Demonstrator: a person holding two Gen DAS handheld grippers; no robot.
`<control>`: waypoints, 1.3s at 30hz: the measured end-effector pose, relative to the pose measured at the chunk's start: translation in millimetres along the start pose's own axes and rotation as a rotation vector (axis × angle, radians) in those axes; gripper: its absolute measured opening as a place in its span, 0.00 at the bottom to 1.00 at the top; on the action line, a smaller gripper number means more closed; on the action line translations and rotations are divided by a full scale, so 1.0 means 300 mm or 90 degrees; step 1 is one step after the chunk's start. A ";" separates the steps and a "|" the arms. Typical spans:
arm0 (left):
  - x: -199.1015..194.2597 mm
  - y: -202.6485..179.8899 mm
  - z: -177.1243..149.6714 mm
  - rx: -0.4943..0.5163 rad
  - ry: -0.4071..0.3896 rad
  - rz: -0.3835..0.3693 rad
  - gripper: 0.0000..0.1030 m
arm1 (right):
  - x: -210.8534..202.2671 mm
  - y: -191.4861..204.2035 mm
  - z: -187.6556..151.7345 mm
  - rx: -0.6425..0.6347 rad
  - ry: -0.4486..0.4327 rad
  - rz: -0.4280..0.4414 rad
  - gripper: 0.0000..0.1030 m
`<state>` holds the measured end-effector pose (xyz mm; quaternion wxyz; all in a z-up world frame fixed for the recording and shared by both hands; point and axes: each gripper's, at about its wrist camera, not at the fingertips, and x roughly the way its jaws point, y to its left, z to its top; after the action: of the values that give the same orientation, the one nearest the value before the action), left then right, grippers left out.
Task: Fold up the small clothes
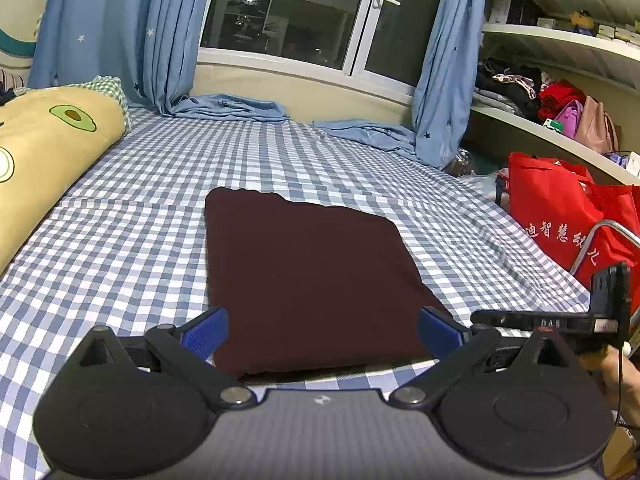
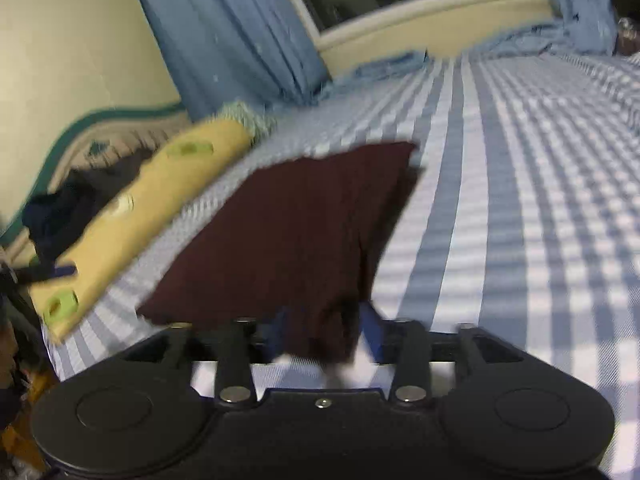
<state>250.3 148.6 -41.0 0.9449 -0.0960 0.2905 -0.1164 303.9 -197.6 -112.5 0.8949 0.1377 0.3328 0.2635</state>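
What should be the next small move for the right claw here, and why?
Probably pull the right claw back from the dark red cloth. The cloth already lies as a folded rectangle on the checked bed sheet. In the blurred right wrist view a corner of it sits between the blue fingers, which stand apart. The left claw is open at the near edge.

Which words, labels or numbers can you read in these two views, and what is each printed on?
"迪智慧" then two characters, blurred and partly hidden: white print on the red fabric shopping bag beside the bed.
"DAS" or similar: small marking, too small to be sure, on the black right gripper in the left wrist view.
Right wrist view: nothing readable.
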 end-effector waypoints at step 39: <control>-0.008 0.007 -0.007 0.000 0.014 0.038 0.99 | 0.337 0.072 0.337 -0.183 0.023 -0.135 0.98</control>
<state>247.6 151.0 -42.1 0.9447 -0.0857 0.3038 -0.0891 427.8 -130.2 -81.5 0.9222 -0.0323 0.3200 0.2147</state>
